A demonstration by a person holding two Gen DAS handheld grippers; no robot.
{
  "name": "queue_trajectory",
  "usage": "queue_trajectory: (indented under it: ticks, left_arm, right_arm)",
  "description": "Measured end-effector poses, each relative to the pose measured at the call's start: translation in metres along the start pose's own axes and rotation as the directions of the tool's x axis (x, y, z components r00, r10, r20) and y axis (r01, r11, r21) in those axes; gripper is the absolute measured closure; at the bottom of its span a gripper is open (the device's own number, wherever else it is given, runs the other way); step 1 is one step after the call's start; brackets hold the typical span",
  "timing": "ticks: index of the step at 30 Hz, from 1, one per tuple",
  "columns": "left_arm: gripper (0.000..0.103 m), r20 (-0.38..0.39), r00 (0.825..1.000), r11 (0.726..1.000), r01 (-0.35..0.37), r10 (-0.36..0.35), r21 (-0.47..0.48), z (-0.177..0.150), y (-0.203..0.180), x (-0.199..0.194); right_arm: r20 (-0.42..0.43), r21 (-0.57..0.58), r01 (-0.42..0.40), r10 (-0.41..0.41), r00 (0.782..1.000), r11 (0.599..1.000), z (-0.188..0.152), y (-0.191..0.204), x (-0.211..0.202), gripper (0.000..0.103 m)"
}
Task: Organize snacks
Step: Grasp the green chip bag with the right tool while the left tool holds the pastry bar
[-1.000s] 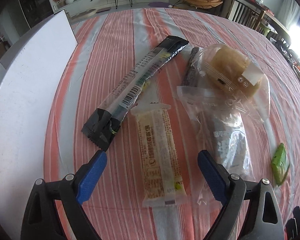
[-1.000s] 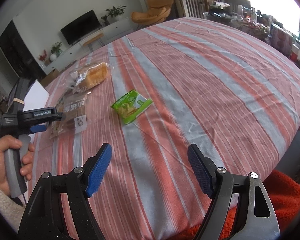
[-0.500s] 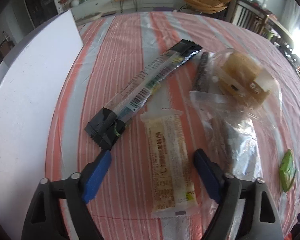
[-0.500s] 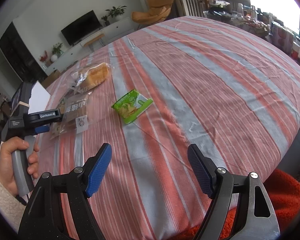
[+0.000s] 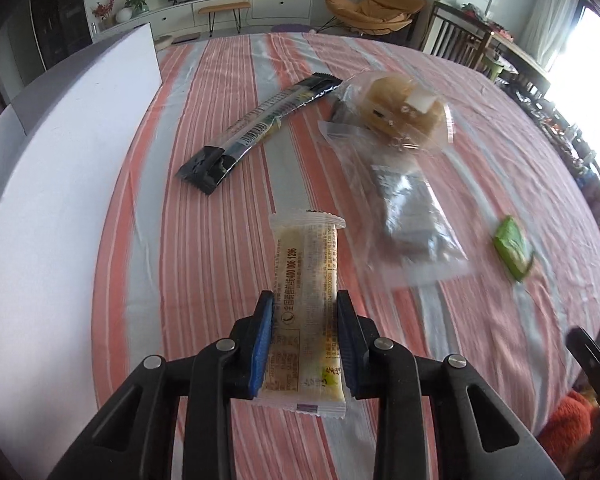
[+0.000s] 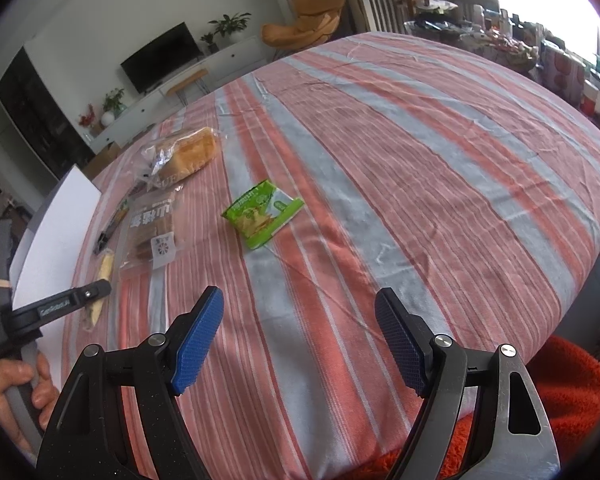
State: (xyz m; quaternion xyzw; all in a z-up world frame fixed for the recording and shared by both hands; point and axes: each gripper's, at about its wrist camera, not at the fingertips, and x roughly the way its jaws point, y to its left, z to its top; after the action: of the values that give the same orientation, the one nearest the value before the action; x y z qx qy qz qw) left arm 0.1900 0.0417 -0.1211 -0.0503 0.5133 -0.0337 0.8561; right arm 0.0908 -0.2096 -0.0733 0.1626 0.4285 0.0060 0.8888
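Two blue pads of the left gripper [image 5: 305,330] are pressed against the long sides of a pale yellow bar [image 5: 306,304], low in the centre of the left wrist view; the jaws have just been closing onto it. The bar's far end is seen raised over the striped cloth [image 5: 204,240], its near end tucked between the arms. A long black packet [image 5: 260,124] is found up and left of it, a bagged bun [image 5: 404,110] at upper right, a clear bag [image 5: 414,220] below the bun, and a green packet [image 5: 514,248] at the right edge. In the right wrist view, the right gripper [image 6: 298,340] is held wide apart with nothing between its pads, above bare cloth, the green packet well beyond it.
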Motion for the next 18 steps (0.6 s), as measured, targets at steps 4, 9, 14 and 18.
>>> queue_trajectory:
  ticks: [4,9,14,18]
  left_arm:
    - [0.074,0.028,0.999,0.999,0.019,-0.02,0.027,-0.012,-0.002,-0.028]
    - [0.074,0.08,0.996,0.998,0.045,-0.049,0.051,-0.024,-0.003,-0.057]
    - [0.074,0.106,0.992,0.995,0.066,-0.074,0.078,-0.033,0.0,-0.069]
    - [0.074,0.098,0.989,0.992,0.105,-0.113,0.074,-0.037,0.004,-0.073]
  right_arm:
    - [0.005,0.054,-0.07,0.069,0.998,0.996,0.001,-0.012,-0.002,0.022]
    - [0.035,0.272,-0.139,0.134,0.99,0.952,0.003,-0.052,-0.006,0.021]
    - [-0.062,0.166,-0.067,0.078,0.995,0.984,0.022,-0.018,0.014,0.021]
    - [-0.187,-0.033,-0.063,0.056,0.981,0.997,0.059,0.022,0.057,0.022]
